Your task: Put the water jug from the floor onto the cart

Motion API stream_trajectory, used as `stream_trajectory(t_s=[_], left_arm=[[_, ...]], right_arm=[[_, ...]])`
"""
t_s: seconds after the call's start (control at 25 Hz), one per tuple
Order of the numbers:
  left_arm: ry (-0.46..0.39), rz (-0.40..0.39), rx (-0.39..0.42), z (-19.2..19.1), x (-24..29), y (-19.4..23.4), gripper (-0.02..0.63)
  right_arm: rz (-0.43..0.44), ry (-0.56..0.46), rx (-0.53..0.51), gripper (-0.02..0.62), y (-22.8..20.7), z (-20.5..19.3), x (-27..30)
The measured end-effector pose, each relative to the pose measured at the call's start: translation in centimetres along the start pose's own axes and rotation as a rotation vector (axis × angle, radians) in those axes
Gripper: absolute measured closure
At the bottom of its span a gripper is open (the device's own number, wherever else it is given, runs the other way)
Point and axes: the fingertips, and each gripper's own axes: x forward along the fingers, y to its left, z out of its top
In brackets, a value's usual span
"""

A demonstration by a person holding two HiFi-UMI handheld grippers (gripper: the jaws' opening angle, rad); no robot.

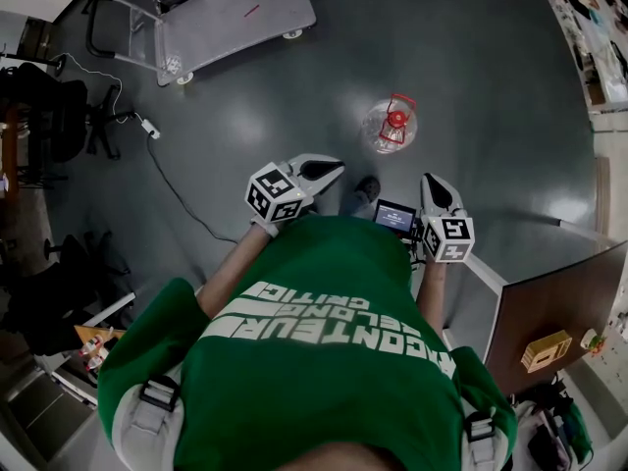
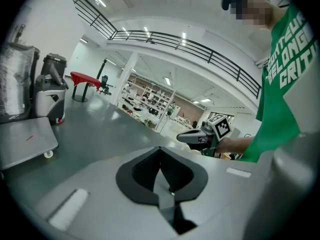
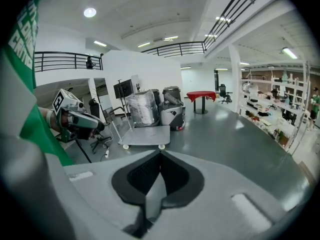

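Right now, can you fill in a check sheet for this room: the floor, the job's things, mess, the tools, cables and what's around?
Surface: grey floor, smooth and shiny.
Job's things: water jug with a red top stands on the floor ahead of the person; cart is farther off to the left, apart from it.
Clutter: yellow block on the brown table.
Tools: left tool and right tool are both shut and hold nothing.
Cables: cable trails across the floor from a power strip.
Surroundings: office chair at the left.
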Motion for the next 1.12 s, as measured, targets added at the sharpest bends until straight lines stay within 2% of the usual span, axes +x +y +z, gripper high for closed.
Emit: stream_trajectory(t_s=[0.4,0.84,1.12], left_arm=[[-0.007,0.032,-0.025,2.1,4.6,1.0,0.591],[-0.042,0.089,-0.01,3.4,8.4,0.9,0.591],[-0.041,0.09,-0.023,2.9,9.0,0.5,0.591]], right_arm=[[0.045,0.02,-0.016,0.601,-5.2,1.3,2.0],[0.066,0.014,-0.044,0.601,-10.8,1.8,2.4],[0.057,0.041,-0.045,0.602,-11.5,0.8,1.5]])
